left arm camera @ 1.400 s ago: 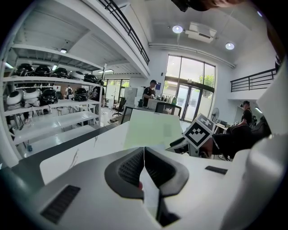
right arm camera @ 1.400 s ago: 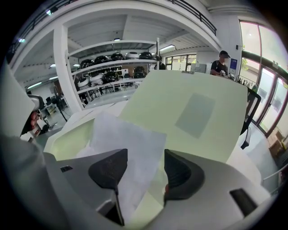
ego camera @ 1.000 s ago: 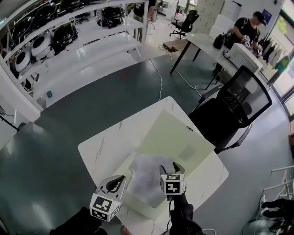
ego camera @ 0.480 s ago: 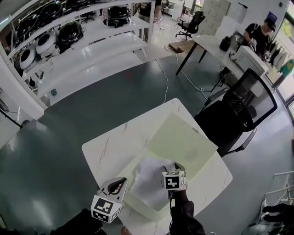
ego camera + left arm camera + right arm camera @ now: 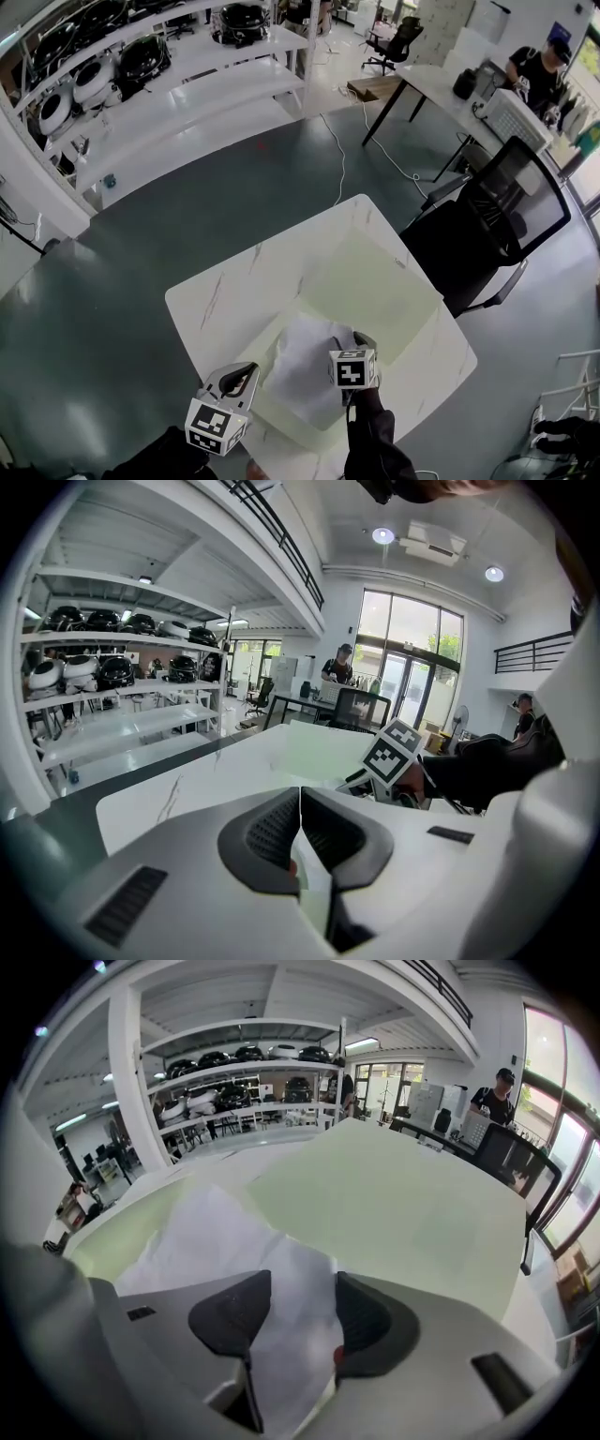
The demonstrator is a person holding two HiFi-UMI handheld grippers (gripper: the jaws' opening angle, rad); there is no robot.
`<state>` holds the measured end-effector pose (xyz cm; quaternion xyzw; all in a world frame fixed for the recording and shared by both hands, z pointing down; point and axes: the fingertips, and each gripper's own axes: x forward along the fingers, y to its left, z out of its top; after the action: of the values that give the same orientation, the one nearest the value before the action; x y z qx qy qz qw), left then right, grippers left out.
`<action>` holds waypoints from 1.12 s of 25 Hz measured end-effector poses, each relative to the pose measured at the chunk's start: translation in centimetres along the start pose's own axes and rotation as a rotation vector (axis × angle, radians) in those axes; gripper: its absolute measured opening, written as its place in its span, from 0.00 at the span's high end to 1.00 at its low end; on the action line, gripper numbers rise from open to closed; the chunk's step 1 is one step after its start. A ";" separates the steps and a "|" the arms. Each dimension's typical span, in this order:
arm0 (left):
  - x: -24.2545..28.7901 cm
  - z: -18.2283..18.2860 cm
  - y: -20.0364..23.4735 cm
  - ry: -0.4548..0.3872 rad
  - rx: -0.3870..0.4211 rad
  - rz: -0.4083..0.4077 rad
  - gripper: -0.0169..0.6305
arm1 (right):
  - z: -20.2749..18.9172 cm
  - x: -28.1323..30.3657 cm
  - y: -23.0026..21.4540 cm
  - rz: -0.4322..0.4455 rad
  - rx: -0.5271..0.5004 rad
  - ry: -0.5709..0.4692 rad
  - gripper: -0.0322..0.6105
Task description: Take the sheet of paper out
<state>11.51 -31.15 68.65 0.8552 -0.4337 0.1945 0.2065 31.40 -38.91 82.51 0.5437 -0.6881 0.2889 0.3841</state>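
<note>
White marble-veined table [image 5: 220, 295], black office chair [image 5: 502, 220] just beside it, white shelves [image 5: 178, 98] of round black-and-white devices [image 5: 92, 82], cable [image 5: 339, 155] across dark floor [image 5: 131, 234], person [image 5: 536, 67] at a far desk [image 5: 436, 89].

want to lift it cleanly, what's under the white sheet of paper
The pale green folder lies under the sheet of paper, on the white table. Whatever lies beneath the crumpled paper itself is covered.

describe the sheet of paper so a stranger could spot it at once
A white marble table holds a large pale green folder. At the folder's near end lies the sheet of paper: white and crumpled against the flat green.
</note>
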 end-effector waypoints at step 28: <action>-6.0 4.5 -0.4 -0.068 0.043 -0.003 0.94 | 3.2 -8.3 0.9 -0.087 0.068 -0.157 0.89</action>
<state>9.23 -29.31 61.75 0.8663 -0.4350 0.1741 0.1734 30.75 -36.90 73.83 0.6069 -0.6815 0.2515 0.3225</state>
